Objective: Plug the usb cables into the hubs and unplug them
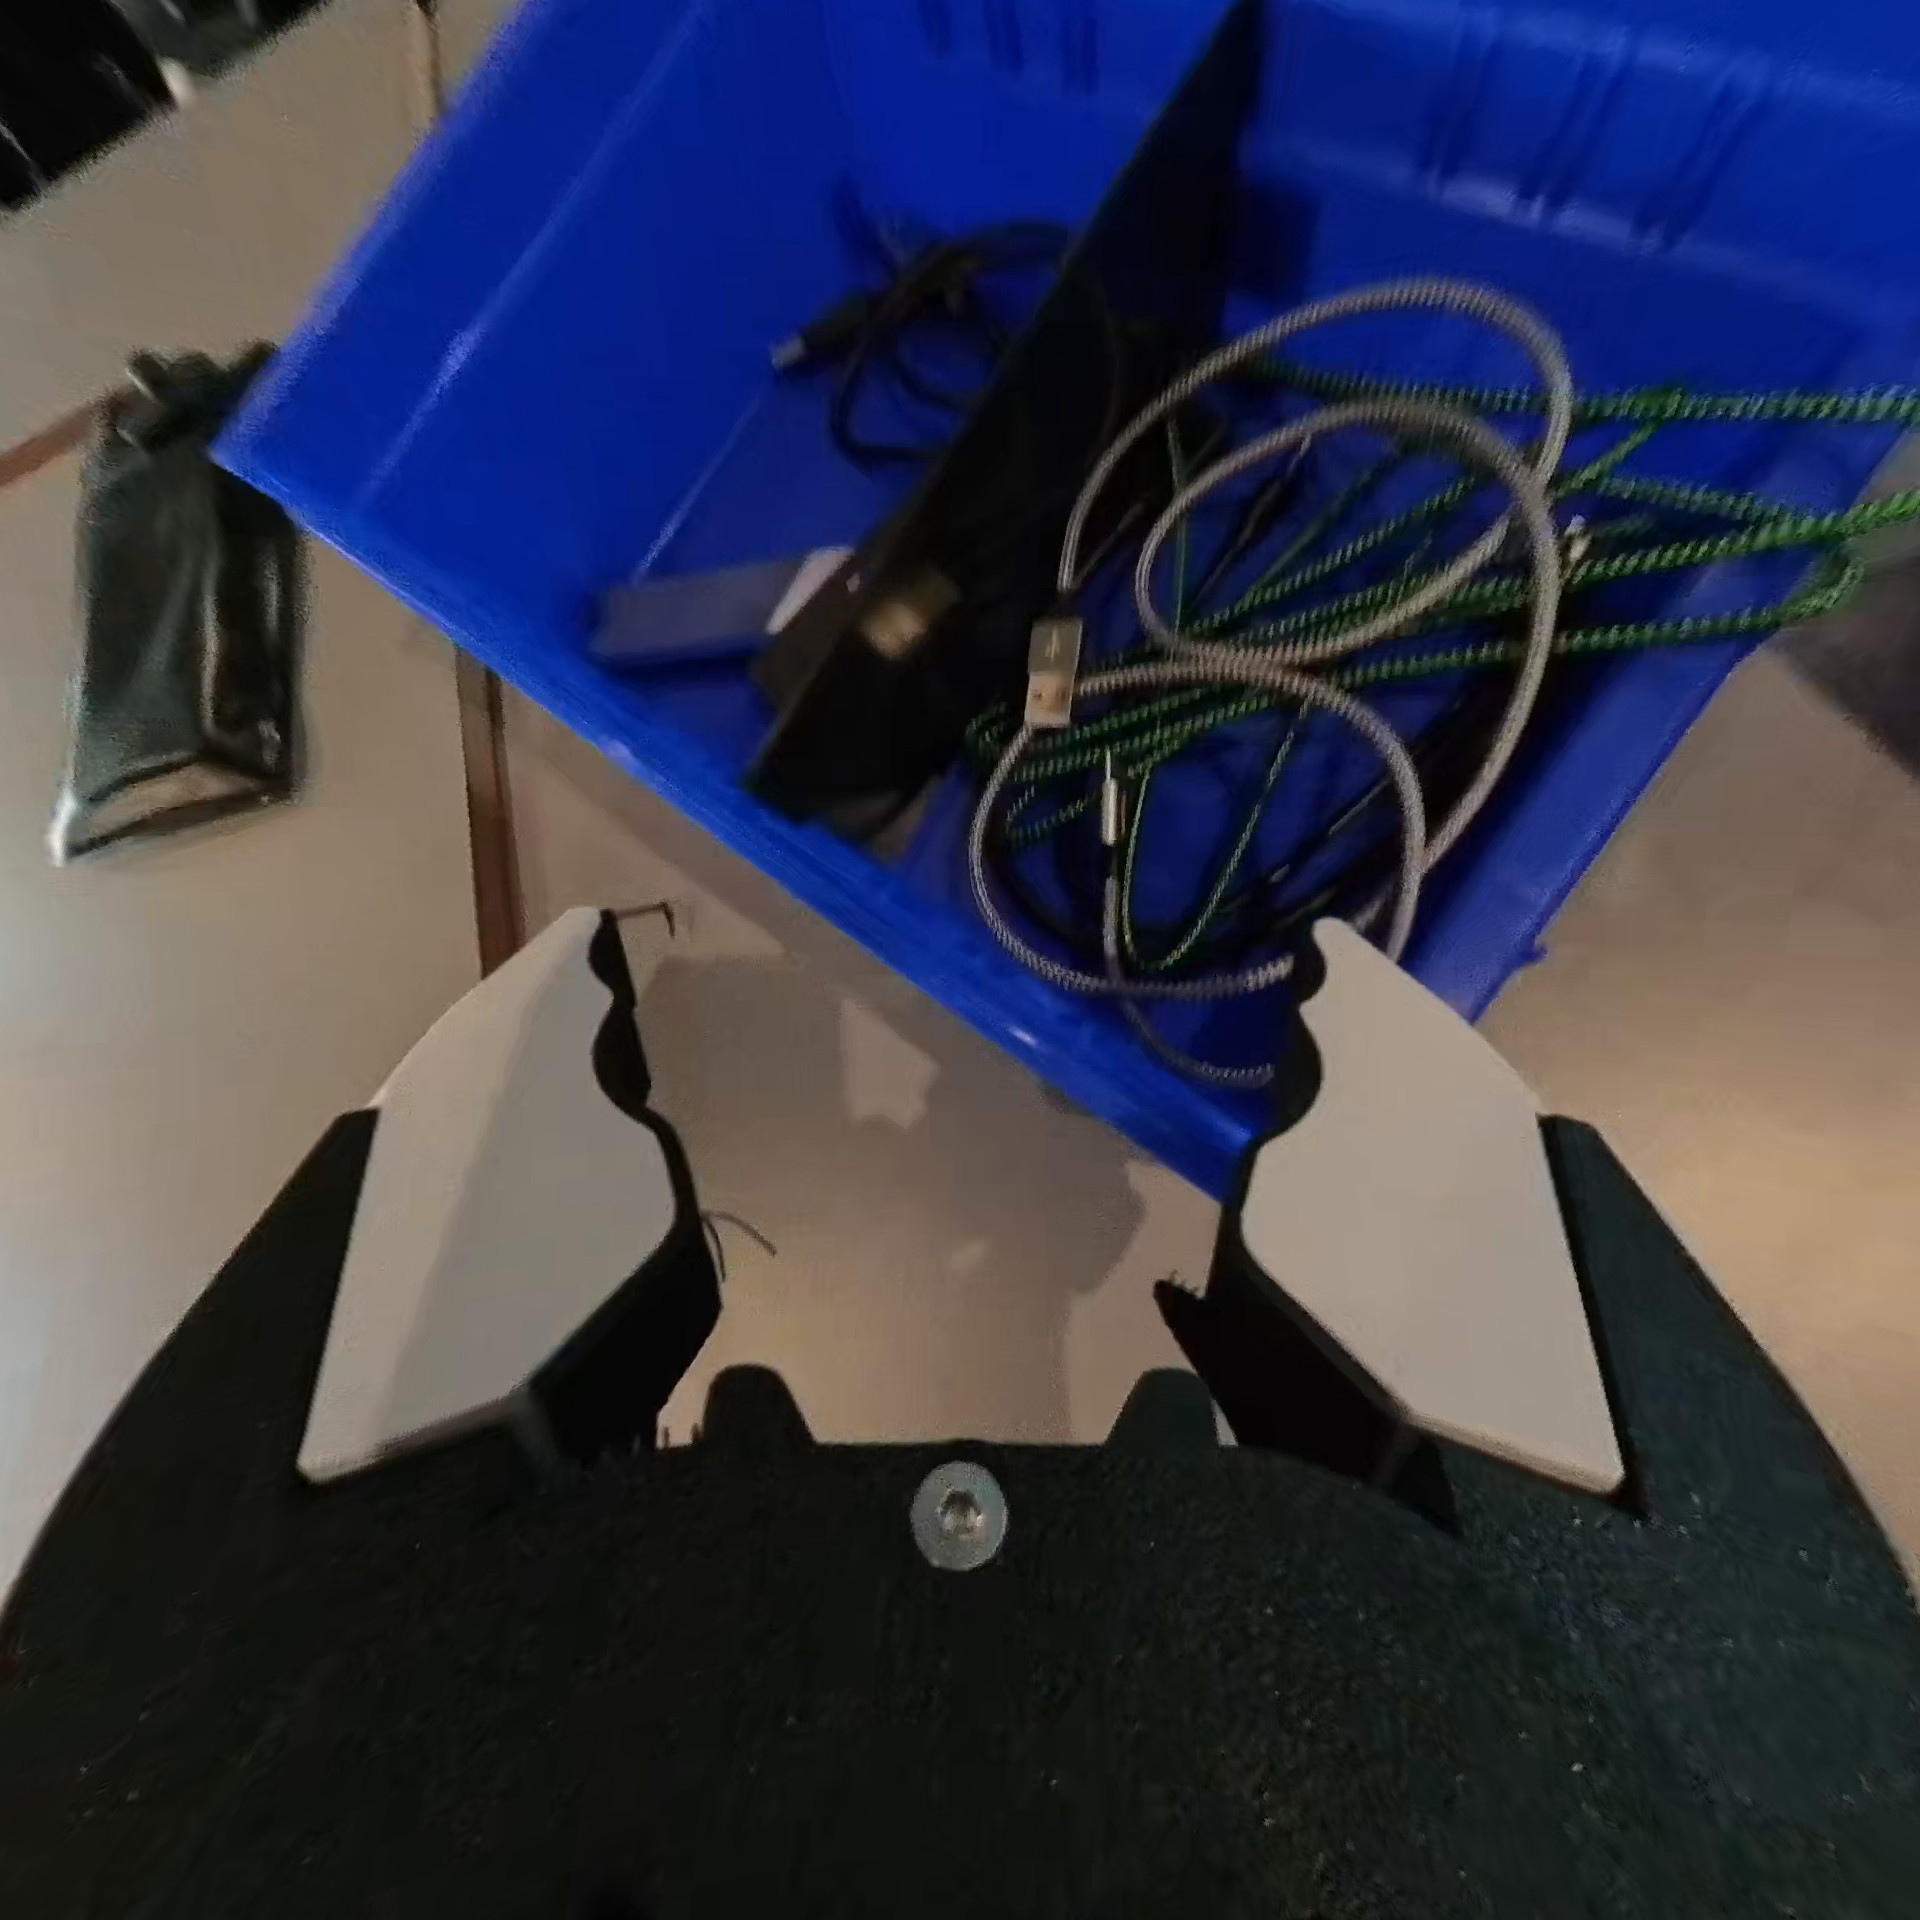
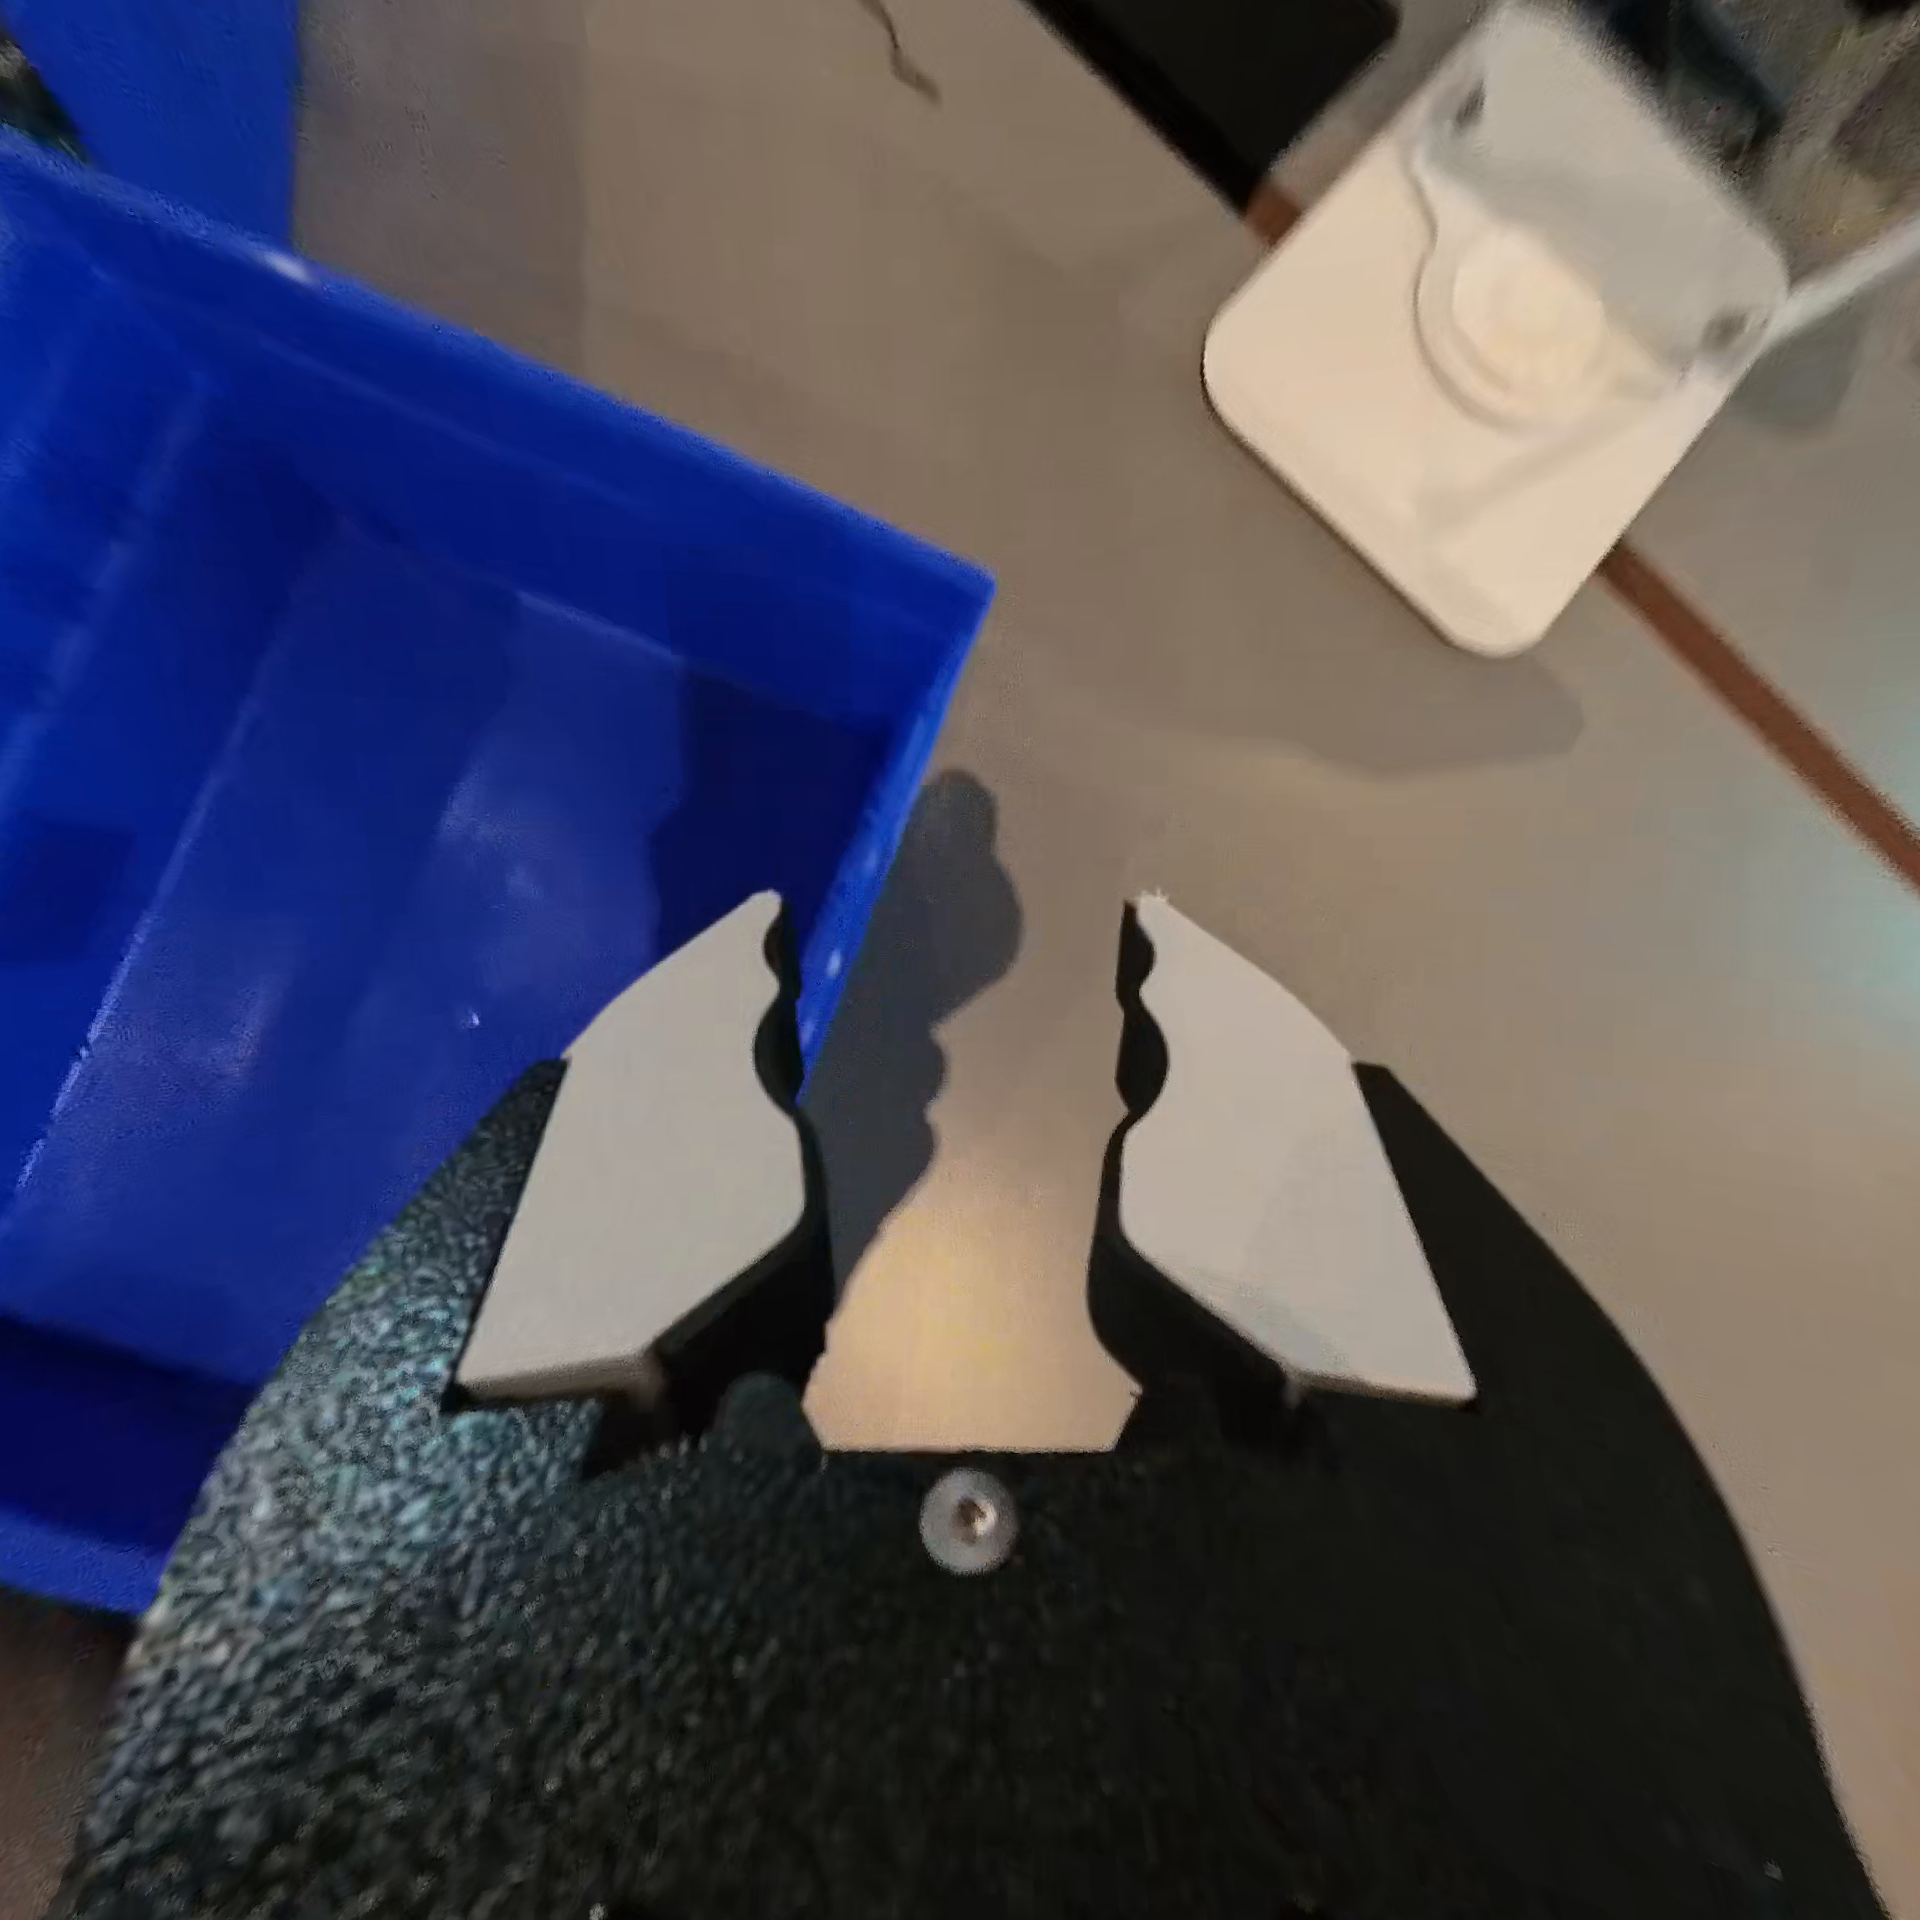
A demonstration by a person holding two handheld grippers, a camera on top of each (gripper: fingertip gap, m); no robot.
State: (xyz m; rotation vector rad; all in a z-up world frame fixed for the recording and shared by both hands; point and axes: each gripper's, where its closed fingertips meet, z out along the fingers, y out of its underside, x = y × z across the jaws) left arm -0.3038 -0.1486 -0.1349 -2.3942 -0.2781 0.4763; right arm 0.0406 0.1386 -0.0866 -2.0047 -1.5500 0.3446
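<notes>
Nothing is plugged yet; both my grippers are empty.

My left gripper hovers spread wide at the near edge of the blue bin; the grey cable, green cable and hub lie loose inside, the plug free. My right gripper also stands apart, beside the bin's corner.

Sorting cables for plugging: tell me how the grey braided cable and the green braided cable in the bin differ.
The grey braided cable lies in round loops; the green braided cable runs in long straight strands. The grey cable's metal plug shows plainly; the green cable's plug cannot be picked out. Both lie tangled together in the blue bin.
</notes>
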